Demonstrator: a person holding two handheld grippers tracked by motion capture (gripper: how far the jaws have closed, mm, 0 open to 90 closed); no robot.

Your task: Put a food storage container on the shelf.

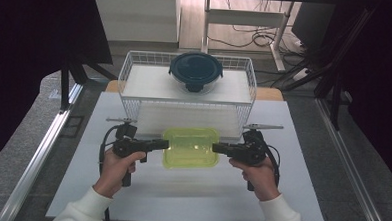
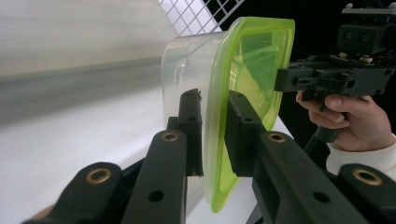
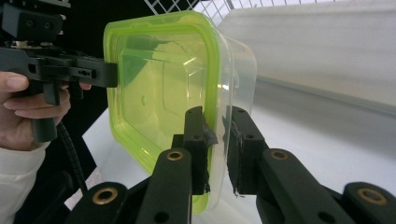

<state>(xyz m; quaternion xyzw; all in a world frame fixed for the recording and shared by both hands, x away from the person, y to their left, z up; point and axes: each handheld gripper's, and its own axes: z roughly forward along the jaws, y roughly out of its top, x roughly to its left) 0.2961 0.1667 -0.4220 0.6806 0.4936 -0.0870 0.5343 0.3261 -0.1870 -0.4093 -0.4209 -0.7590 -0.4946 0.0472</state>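
The clear container with its yellow-green lid [image 1: 191, 148] sits on the white table [image 1: 105, 186], just in front of the white wire basket [image 1: 135, 78]. The left gripper [image 1: 163, 144] meets its left edge and the right gripper [image 1: 217, 148] its right edge. In the left gripper view, the 2 jaws are clamped on the lid's rim [image 2: 215, 140]. In the right gripper view, the jaws close on the rim [image 3: 215, 93] too, though the far pad's contact is hard to judge. A round dark-lidded glass bowl [image 1: 195, 70] rests on the basket's top, behind the container.
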